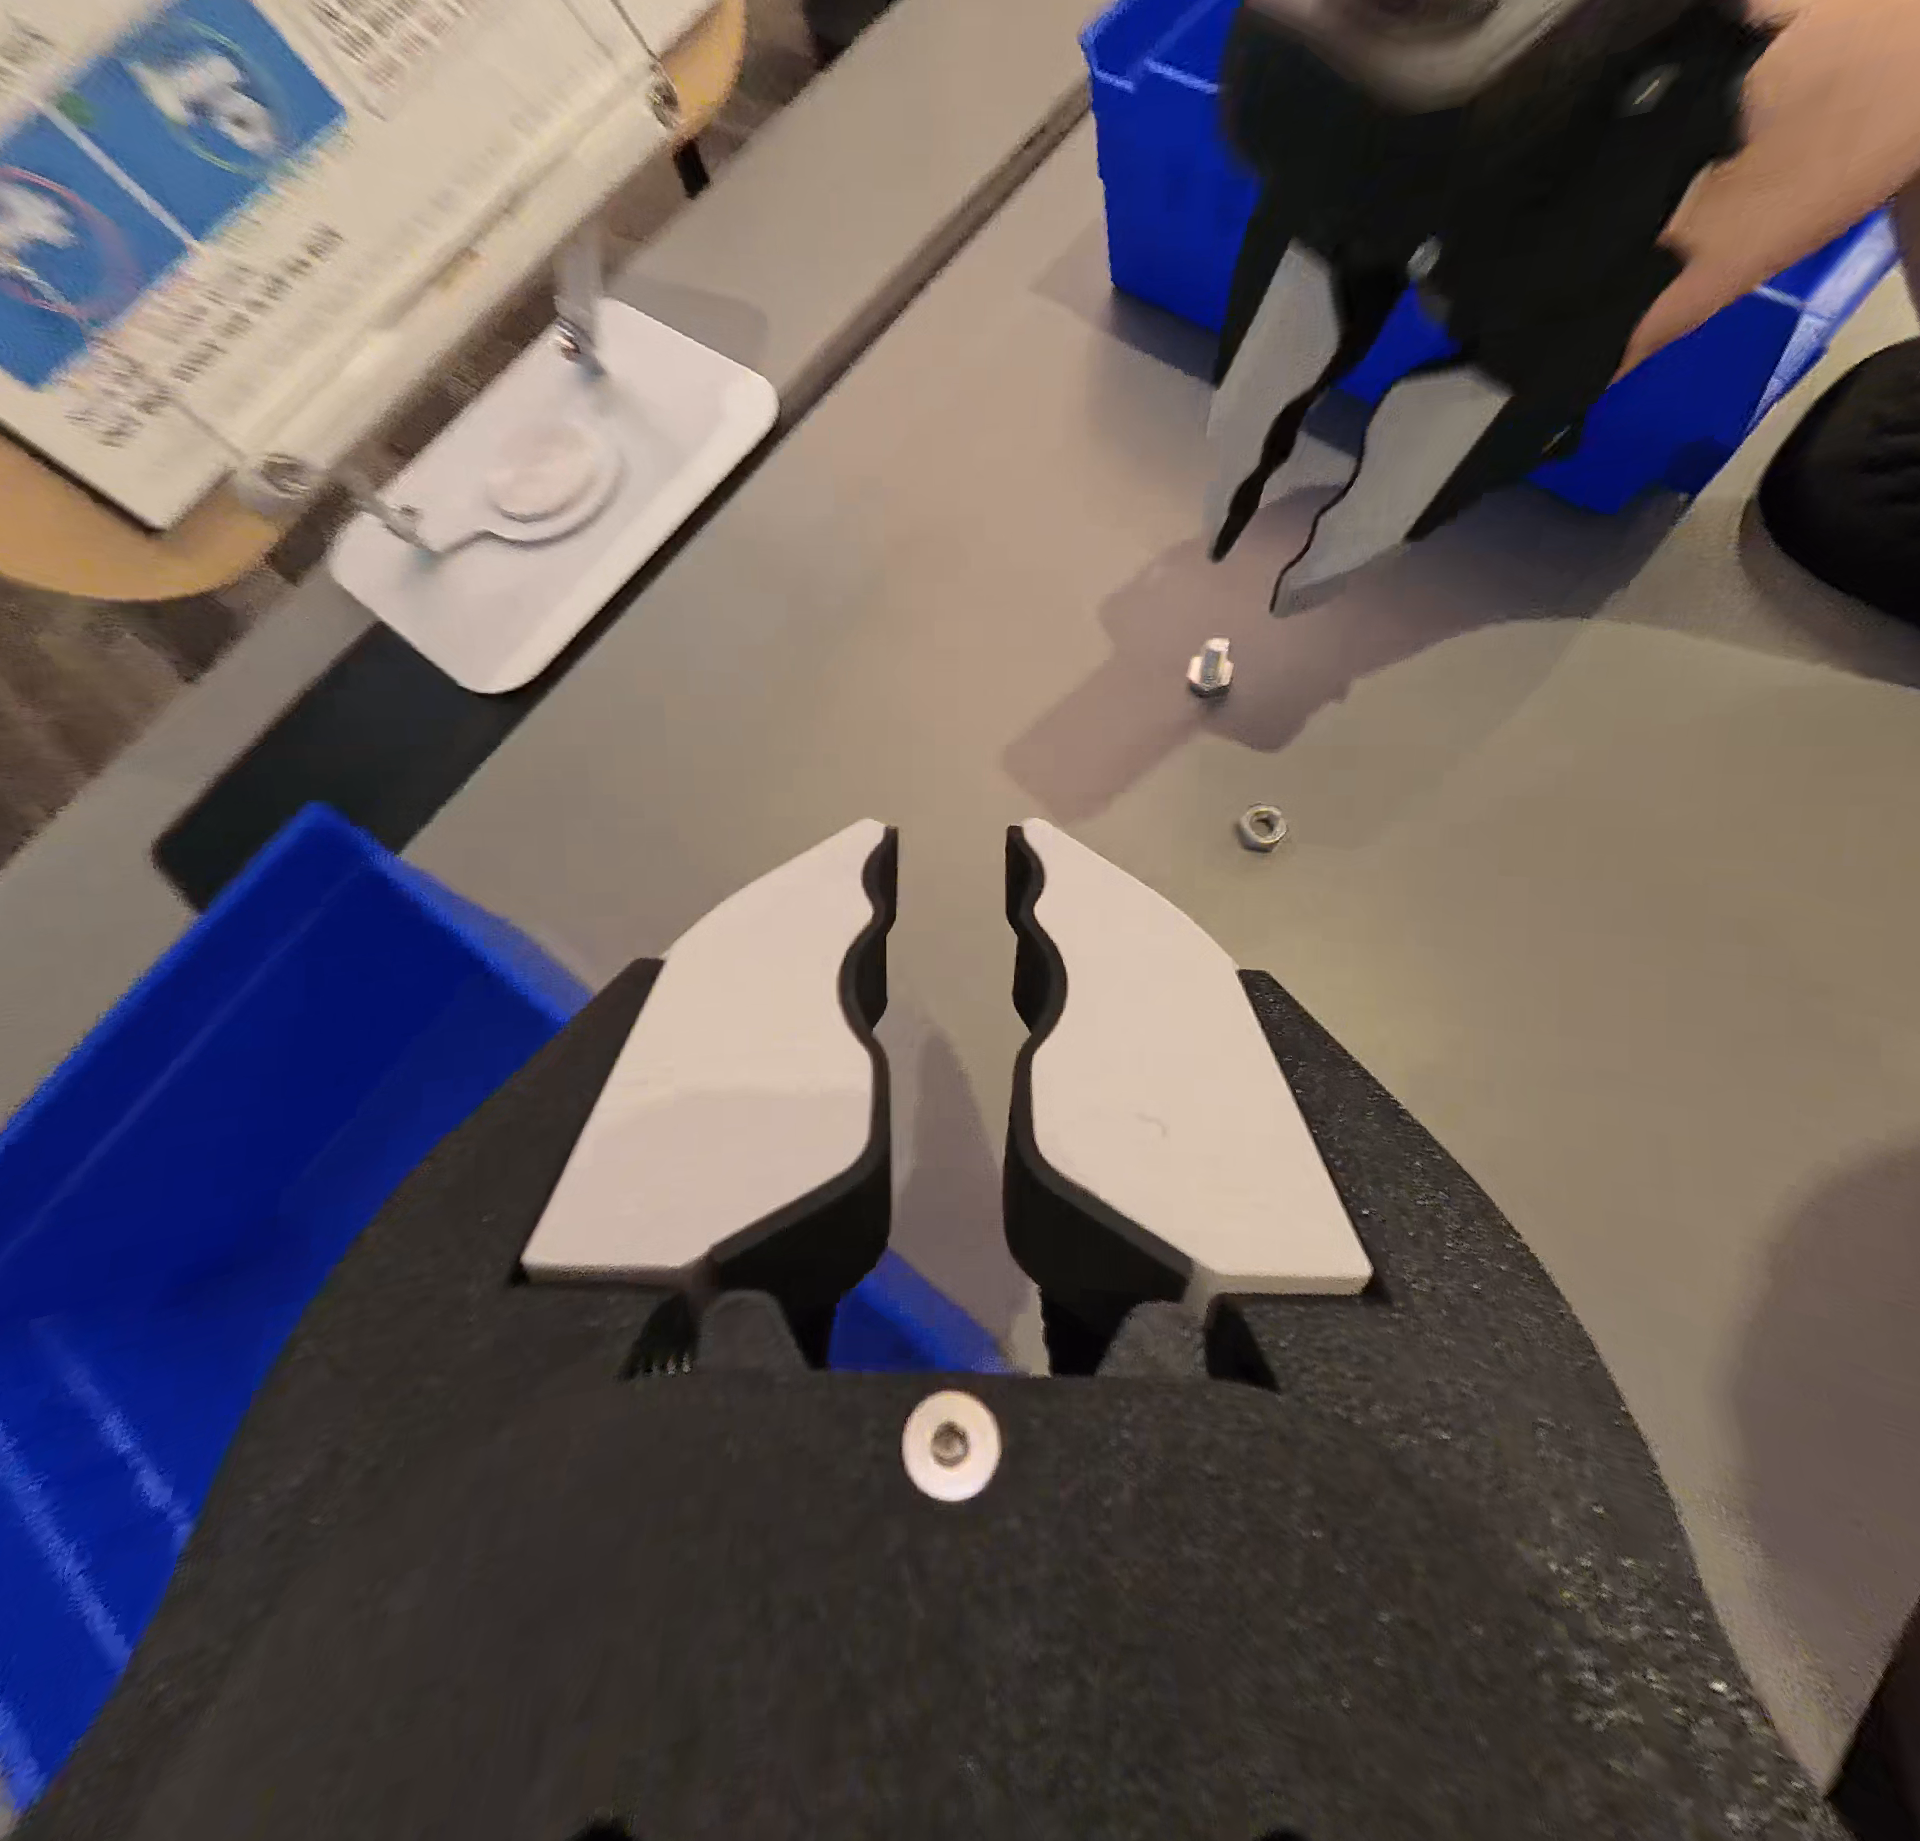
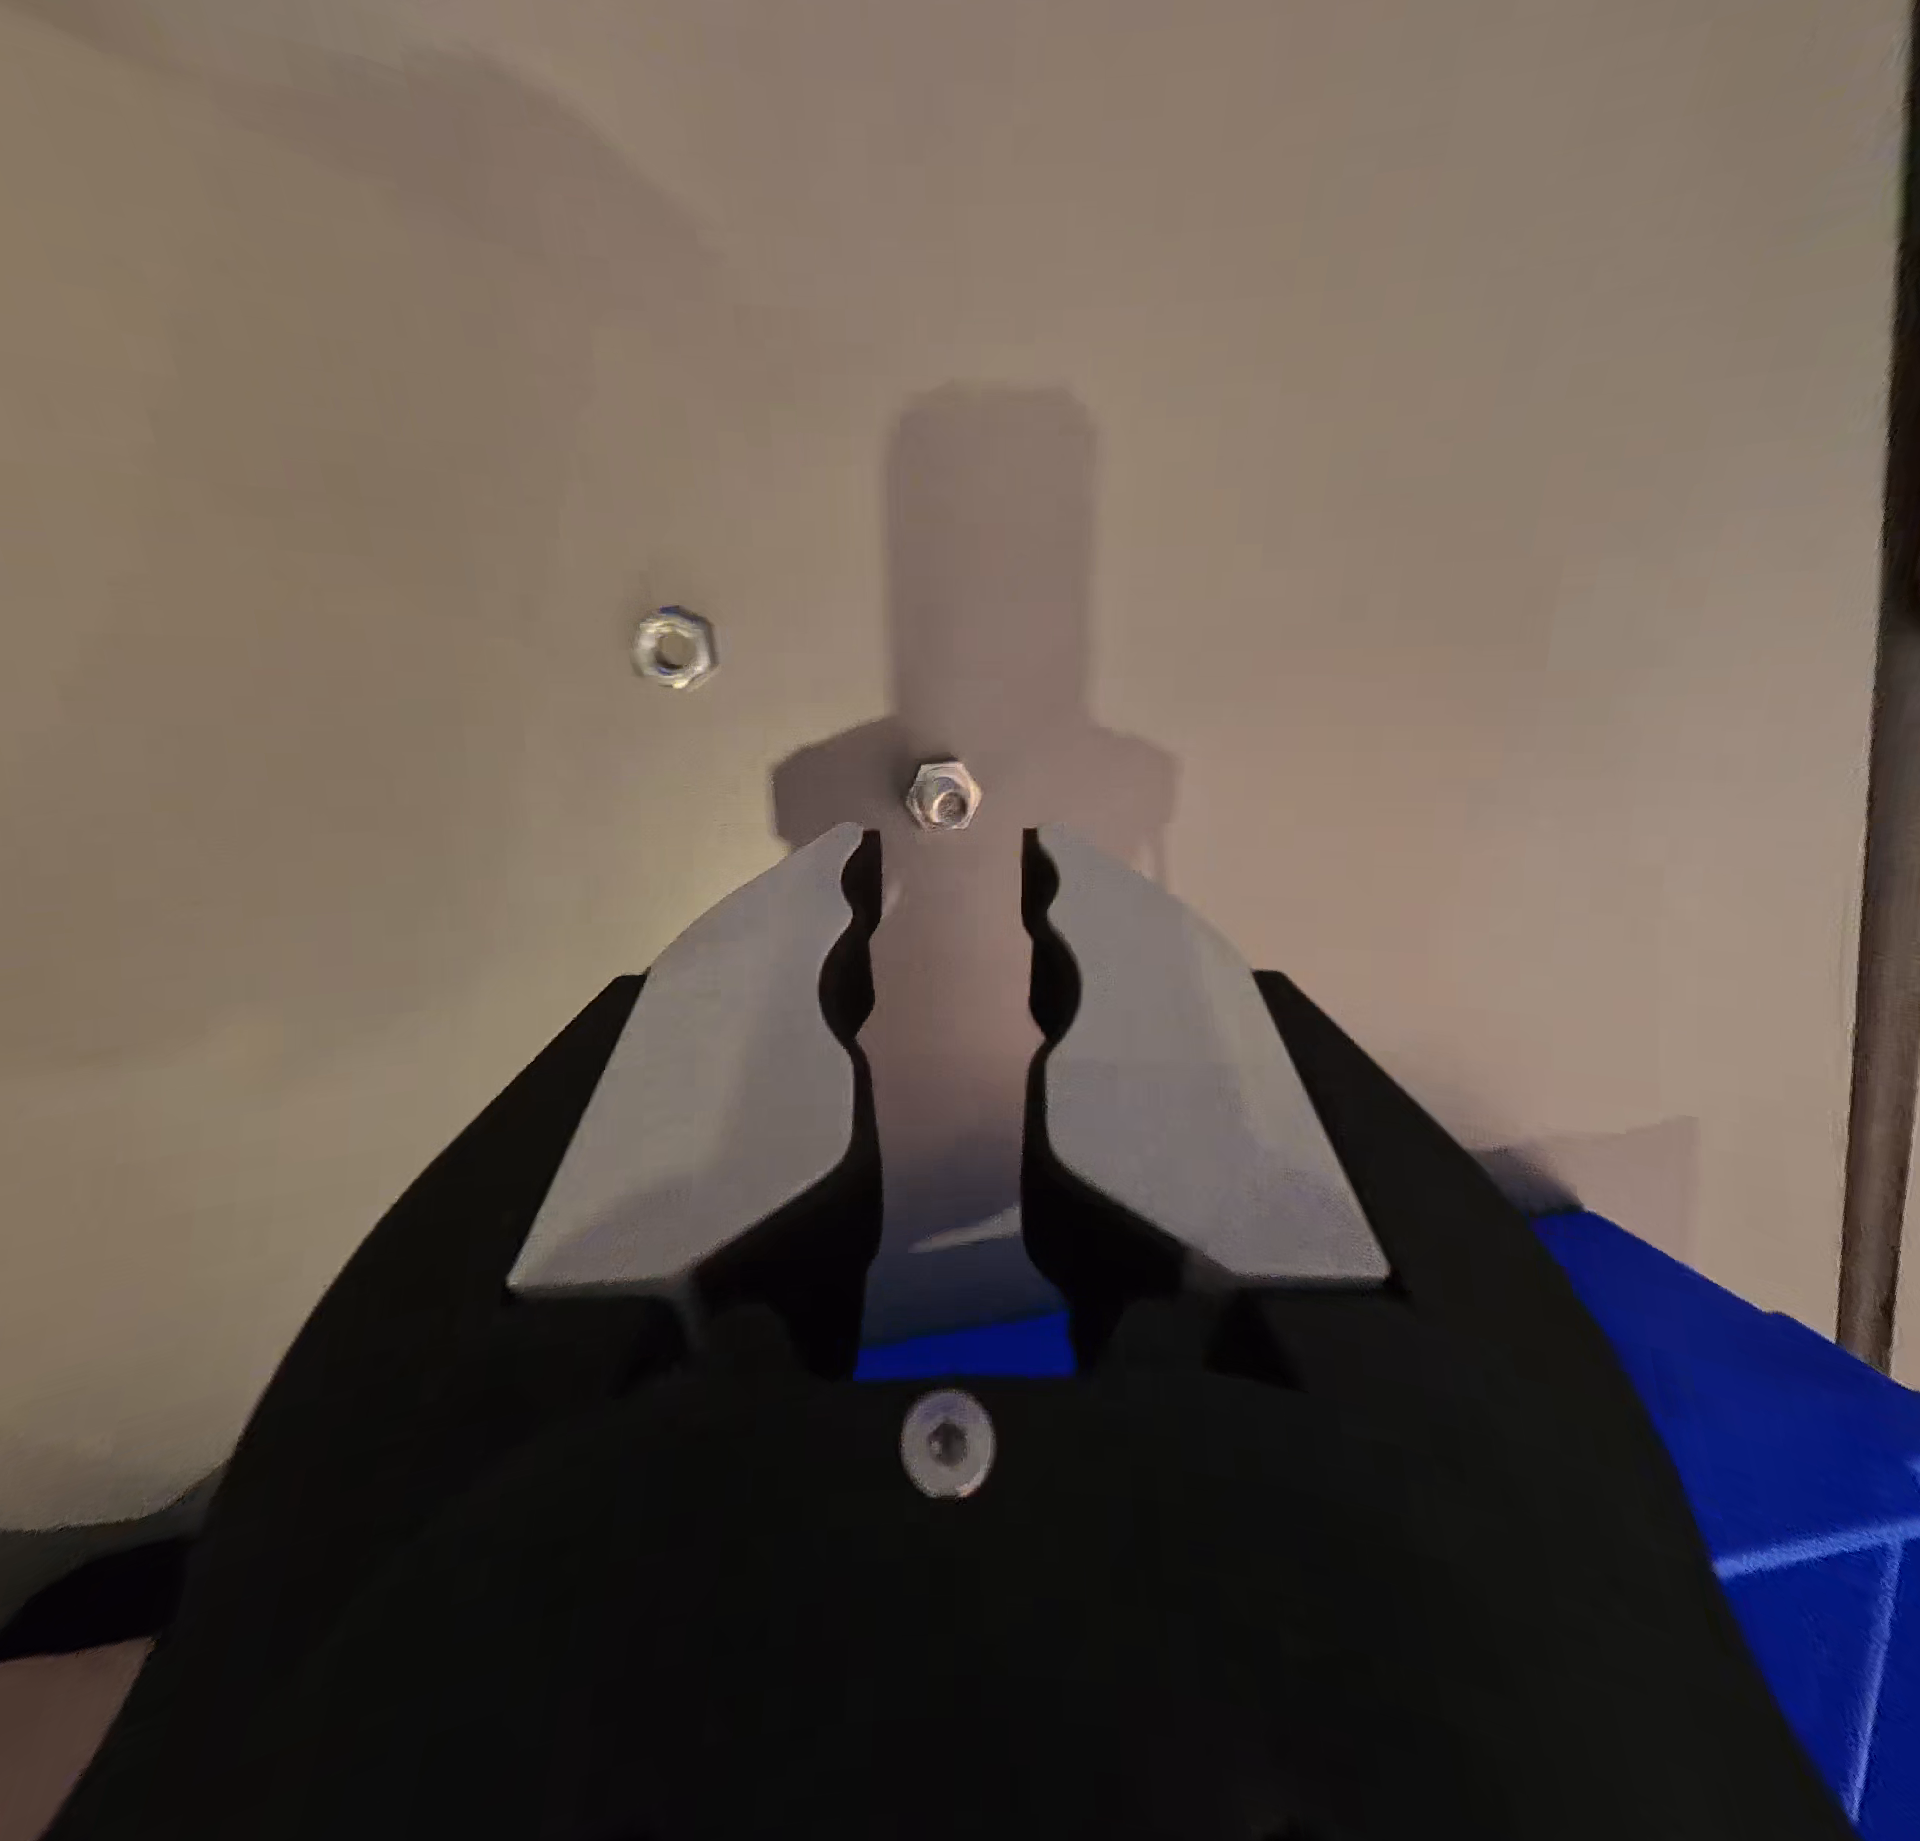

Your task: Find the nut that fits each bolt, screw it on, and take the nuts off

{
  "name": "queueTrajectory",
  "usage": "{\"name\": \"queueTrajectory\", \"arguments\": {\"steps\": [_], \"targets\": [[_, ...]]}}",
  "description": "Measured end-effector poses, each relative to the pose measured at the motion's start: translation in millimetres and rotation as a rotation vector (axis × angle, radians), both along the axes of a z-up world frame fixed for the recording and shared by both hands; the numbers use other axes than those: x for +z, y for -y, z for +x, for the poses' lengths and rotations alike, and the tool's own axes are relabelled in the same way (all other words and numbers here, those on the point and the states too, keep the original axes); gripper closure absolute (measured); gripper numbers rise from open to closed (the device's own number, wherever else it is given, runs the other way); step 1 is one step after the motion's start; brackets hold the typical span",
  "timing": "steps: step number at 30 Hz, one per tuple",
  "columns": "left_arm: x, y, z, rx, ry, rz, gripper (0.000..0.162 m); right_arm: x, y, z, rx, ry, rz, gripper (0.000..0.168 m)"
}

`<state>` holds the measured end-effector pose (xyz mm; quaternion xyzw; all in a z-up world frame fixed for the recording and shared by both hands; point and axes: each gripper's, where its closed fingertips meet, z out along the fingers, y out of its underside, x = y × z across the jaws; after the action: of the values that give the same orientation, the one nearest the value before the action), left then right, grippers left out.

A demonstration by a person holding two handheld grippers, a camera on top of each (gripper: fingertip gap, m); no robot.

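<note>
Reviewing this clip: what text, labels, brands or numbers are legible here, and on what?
Printed sheet in the clear stand: print beside blue pictures, motion-blurred, unreadable.
Far blue bin, near blue bin, bolt, nut, left gripper, right gripper: no writing visible.

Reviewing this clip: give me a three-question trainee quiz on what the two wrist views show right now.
1. True or false: the right hand-held gripper grips the bolt.
2. Multiple choice: where does the loose nut lie? A) in a blue bin B) on the grey table, apart from the bolt C) between the fingers of the left hand-held gripper
3. Fill in: the bolt stands on its ____ with the shank pointing up.

Key:
1. False; the right hand-held gripper is open and hangs above the bolt.
2. B
3. head
</note>
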<state>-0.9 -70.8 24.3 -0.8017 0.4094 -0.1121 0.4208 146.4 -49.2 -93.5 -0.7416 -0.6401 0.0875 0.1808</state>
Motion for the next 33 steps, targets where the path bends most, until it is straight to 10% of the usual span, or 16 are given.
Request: {"name": "queueTrajectory", "arguments": {"steps": [15,33], "targets": [[39.0,52.6,-65.6,0.071,0.082,0.099,0.140,-48.8,-7.8,-1.6,-0.060,0.189,-0.034,0.150],[46.2,56.5,-20.8,-0.055,0.310,0.104,0.136,-46.2,-5.7,2.2,-0.062,0.171,-0.083,0.157]]}}
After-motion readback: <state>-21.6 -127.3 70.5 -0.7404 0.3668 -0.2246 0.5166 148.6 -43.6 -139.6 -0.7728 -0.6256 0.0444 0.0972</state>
